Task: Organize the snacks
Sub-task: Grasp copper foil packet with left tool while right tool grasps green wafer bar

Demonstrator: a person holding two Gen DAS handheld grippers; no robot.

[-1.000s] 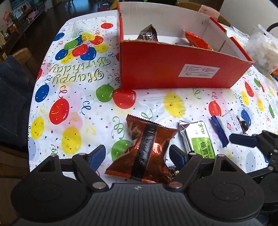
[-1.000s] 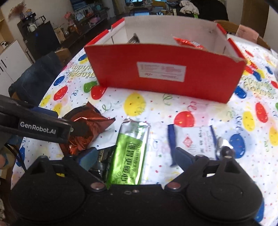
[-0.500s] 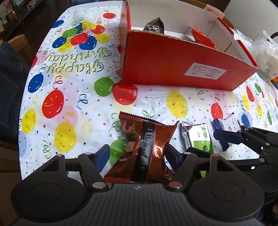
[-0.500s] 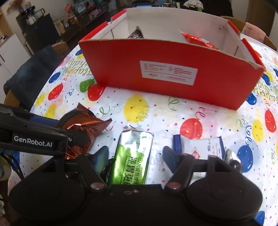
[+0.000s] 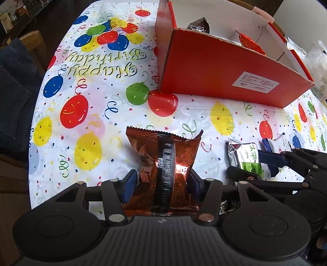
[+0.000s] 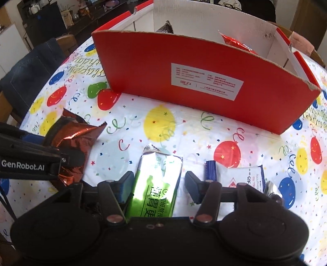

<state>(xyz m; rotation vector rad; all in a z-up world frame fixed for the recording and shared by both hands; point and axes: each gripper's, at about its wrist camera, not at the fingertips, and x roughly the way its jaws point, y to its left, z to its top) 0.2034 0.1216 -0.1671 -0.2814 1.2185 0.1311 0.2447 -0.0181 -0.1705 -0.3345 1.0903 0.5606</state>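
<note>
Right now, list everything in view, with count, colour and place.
copper foil snack bag: 1, copper-brown, on the tablecloth between the left fingers
green snack pack: 1, green and silver, between the right fingers
white-and-blue packet: 1, right of the green pack
red cardboard box: 1, red outside, white inside, behind the snacks
snacks in box: dark packet, orange-red packet
balloon tablecloth: 1, multicolour
left hand-held gripper: black, closing, pads touching the bag
right hand-held gripper: black, closing, gap still showing at right pad

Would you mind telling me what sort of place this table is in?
Probably a home dining room: a birthday tablecloth on the table, a wooden chair draped with denim, and a cluttered sideboard behind.
</note>
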